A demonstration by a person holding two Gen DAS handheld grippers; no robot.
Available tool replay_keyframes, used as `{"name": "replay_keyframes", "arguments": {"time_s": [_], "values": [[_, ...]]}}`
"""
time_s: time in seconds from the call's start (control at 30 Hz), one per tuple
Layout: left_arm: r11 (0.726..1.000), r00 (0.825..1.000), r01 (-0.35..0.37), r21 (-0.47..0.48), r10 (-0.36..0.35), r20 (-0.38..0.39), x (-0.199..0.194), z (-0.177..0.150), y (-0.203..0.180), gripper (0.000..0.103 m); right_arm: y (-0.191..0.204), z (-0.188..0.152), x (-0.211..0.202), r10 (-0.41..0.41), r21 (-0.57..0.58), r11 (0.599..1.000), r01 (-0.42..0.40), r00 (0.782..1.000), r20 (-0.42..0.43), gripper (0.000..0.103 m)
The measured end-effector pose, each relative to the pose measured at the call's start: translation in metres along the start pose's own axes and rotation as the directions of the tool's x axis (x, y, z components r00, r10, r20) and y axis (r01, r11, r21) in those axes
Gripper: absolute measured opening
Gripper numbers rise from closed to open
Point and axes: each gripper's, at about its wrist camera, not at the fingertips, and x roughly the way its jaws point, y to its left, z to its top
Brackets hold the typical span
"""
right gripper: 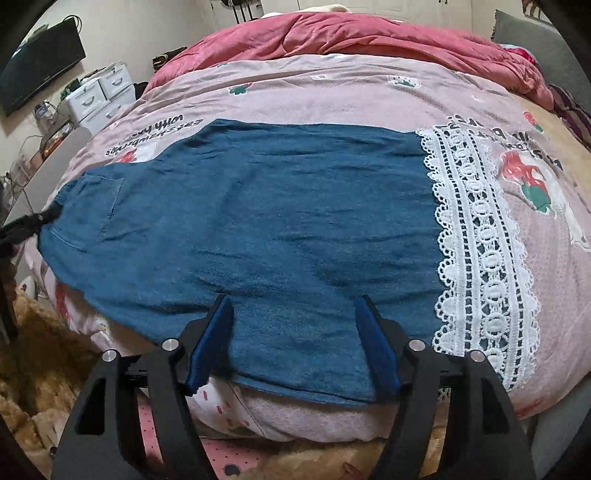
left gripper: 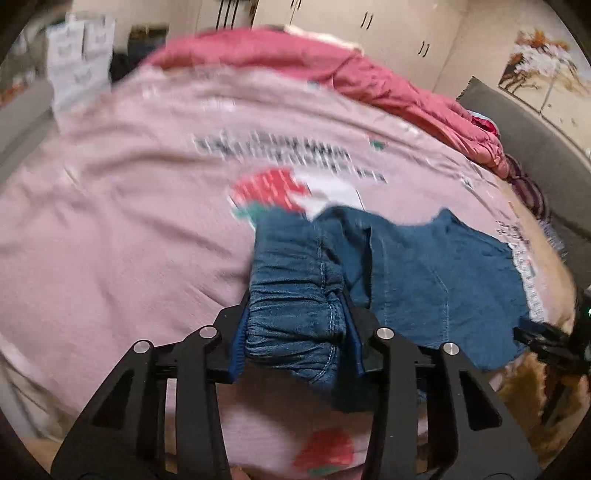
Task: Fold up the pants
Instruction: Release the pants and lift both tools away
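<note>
Blue denim pants (right gripper: 277,206) lie spread flat across the pink bed cover (right gripper: 332,92), with a white lace hem (right gripper: 476,236) at the right end. My right gripper (right gripper: 292,301) hovers over their near edge, its blue pads wide apart and nothing pinched between them. In the left wrist view the gathered elastic waistband (left gripper: 295,295) is bunched between the pads of my left gripper (left gripper: 297,302), which is shut on it and holds it off the cover. The rest of the pants (left gripper: 424,266) trail to the right. The left gripper's black tip (right gripper: 22,225) shows at the pants' left corner.
A crumpled red quilt (right gripper: 369,33) fills the far side of the bed. White drawers (right gripper: 96,96) and a dark screen (right gripper: 37,66) stand at the left wall. A grey headboard (left gripper: 535,147) borders the right. A brown fluffy rug (right gripper: 37,369) lies below the bed's near edge.
</note>
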Motion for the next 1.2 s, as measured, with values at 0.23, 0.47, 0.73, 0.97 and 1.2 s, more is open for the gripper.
{"name": "replay_keyframes", "arguments": {"time_s": [0.23, 0.47, 0.73, 0.97, 1.2], "values": [[1.000, 0.997, -0.004, 0.008, 0.004, -0.073, 0.029, -0.017, 0.010, 0.046, 0.009, -0.005, 0.006, -0.041, -0.046, 0.998, 0.042, 0.999, 0.015, 0.077], [0.997, 1.000, -0.030, -0.066, 0.030, -0.004, 0.003, -0.005, 0.024, 0.065, 0.012, -0.005, 0.008, -0.035, -0.043, 0.998, 0.036, 0.999, 0.023, 0.082], [0.998, 0.992, -0.059, -0.025, 0.061, 0.112, -0.052, 0.017, 0.009, 0.065, 0.001, -0.005, -0.012, 0.002, 0.028, 1.000, -0.004, 0.999, 0.045, 0.082], [0.972, 0.991, 0.119, 0.203, -0.129, 0.037, -0.016, 0.031, -0.089, 0.065, -0.013, 0.007, -0.054, -0.007, 0.095, 0.995, -0.011, 0.984, 0.178, 0.085], [0.902, 0.973, 0.215, 0.374, -0.165, -0.161, 0.059, 0.014, -0.164, 0.065, -0.020, 0.008, -0.034, -0.043, 0.101, 0.994, 0.032, 0.993, 0.113, 0.085]]}}
